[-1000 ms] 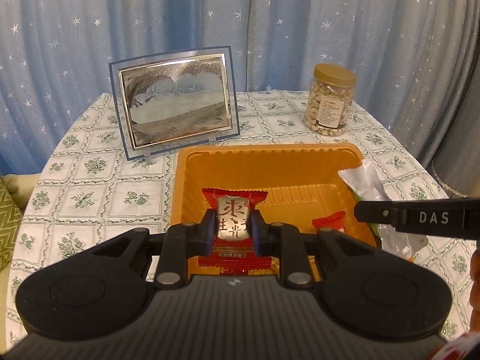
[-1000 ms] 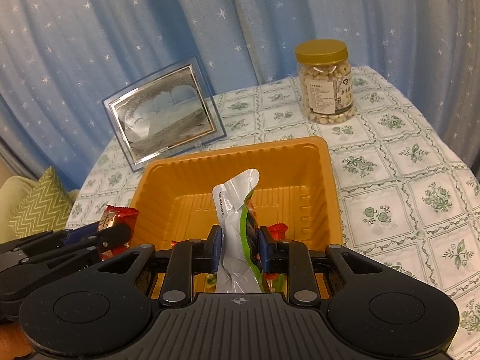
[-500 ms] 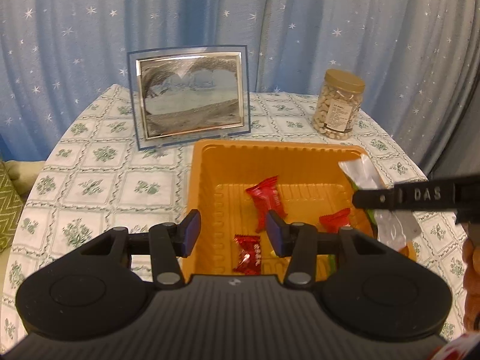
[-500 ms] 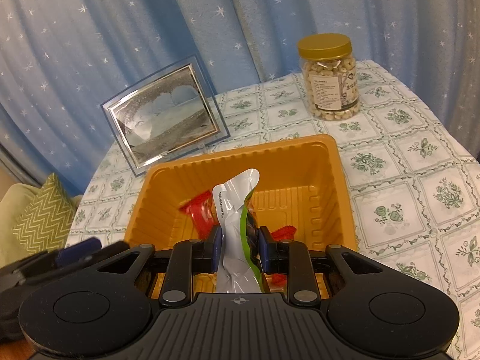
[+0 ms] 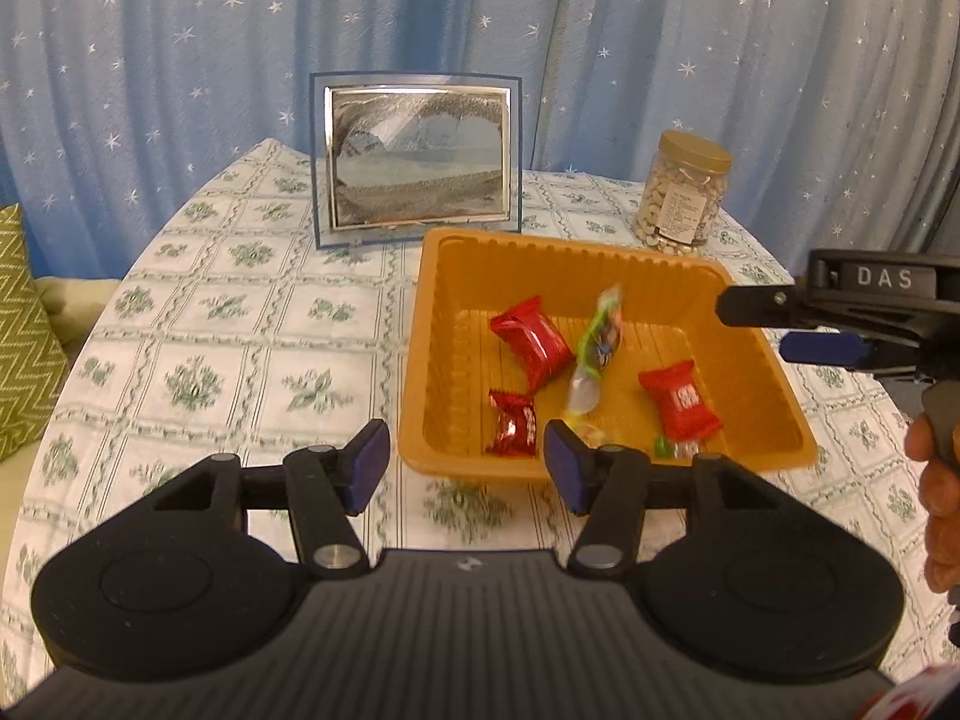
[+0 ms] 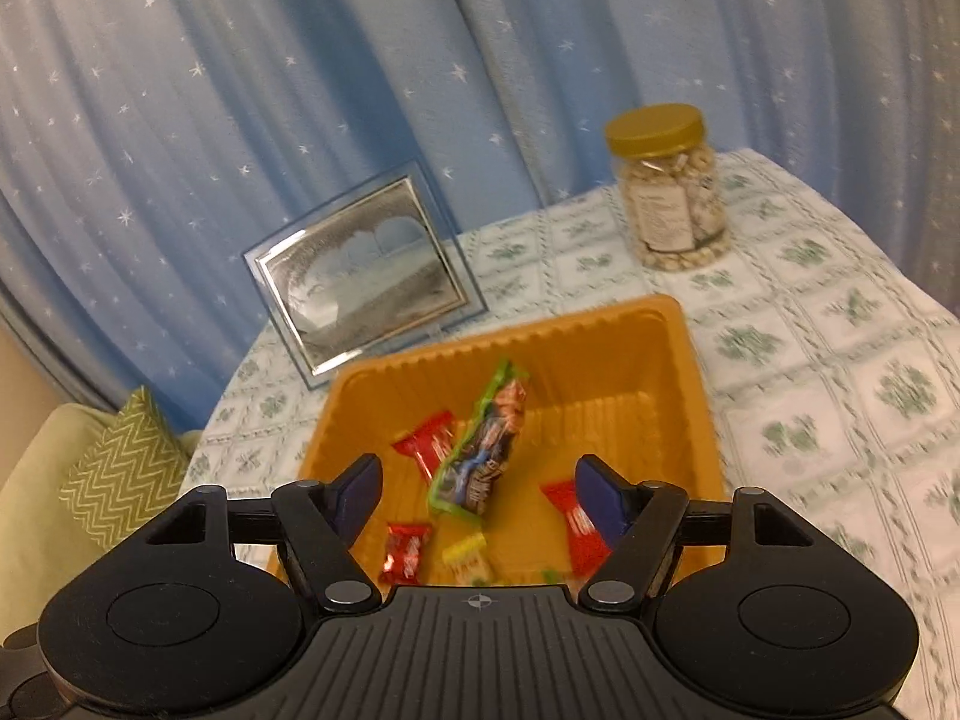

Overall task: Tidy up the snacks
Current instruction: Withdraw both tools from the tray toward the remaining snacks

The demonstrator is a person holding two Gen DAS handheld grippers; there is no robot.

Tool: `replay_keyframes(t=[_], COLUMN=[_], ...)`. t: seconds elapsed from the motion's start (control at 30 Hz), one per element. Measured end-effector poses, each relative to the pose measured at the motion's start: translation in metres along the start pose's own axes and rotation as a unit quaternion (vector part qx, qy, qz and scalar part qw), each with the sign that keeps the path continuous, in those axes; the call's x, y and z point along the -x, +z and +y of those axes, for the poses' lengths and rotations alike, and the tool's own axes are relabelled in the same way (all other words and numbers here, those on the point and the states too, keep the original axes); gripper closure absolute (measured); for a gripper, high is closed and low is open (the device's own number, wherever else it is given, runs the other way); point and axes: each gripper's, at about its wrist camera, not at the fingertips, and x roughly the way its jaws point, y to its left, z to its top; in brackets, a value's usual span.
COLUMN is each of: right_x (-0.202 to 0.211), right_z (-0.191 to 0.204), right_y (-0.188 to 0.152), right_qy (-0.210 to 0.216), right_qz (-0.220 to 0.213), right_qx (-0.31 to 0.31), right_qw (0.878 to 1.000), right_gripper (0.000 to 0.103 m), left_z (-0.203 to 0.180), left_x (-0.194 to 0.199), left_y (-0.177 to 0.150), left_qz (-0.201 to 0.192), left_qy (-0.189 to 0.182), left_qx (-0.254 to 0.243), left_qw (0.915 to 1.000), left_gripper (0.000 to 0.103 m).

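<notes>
Both snack packets have dropped into the orange tray (image 5: 757, 356); both grippers' jaws are opening, empty; right gripper (image 5: 757, 327) reads "DAS".

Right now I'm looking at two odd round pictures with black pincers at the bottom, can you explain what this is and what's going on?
No robot here: a person holds a two-finger gripper in each hand, each with a wide-angle camera looking along its fingers. One picture is from the left gripper, the other from the right gripper, which also shows at the right edge of the left picture.

On the table stands an orange tray with several red packets, a long green-edged packet and some small candies. Behind it are a picture frame and a jar.

Neither gripper holds anything. Both sets of jaws are opening, with nothing between them; the long packet looks blurred, as if dropping into the tray.
</notes>
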Motion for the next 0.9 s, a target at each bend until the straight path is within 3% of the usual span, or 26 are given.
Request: replay_keyframes(t=[0.43,0.9], right_x=[0.086,0.157], right_z=[-0.013,0.001], right_y=[-0.077,-0.147], right_qy=[-0.039,-0.063], right_qz=[0.006,0.012], right_qx=[-0.037,0.004], right_qw=[0.999,0.998], right_gripper=[0.032,0.032], left_z=[0.002,-0.006], left_x=[0.065,0.124], left_y=[-0.055,-0.106], left_qz=[0.002,0.009], left_qy=[0.018,0.009], left_qx=[0.02,0.031], left_qw=[0.9996,0.9994], left_gripper=[0.037,0.033])
